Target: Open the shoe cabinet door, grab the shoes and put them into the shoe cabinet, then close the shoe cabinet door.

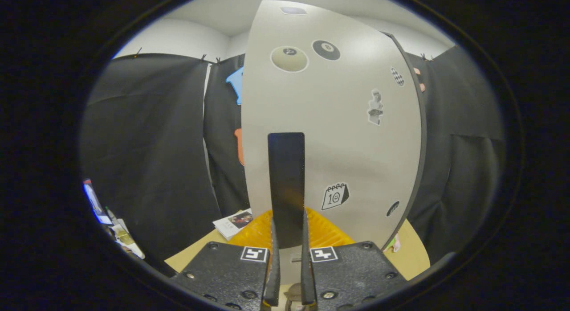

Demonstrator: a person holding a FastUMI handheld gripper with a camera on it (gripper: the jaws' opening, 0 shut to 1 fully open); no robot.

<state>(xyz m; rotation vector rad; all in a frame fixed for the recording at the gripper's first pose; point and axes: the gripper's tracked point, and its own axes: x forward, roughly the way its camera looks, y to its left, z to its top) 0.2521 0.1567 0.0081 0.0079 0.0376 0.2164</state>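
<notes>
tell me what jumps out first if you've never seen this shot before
The pale cabinet door dotted with stickers looms right in front, its black handle standing upright. The gripper is shut on that handle, both fingers pressed against its lower end. Low down behind the handle, a ribbed orange mat lies on the tan floor, with a small booklet just beside it.

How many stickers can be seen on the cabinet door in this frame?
7 on the cabinet door: one at the top edge, two billiard balls below it, a checkered one and a statue toward the right edge, a calendar and a dark oval low down. The gripper grips the black handle, which may hide more.
</notes>
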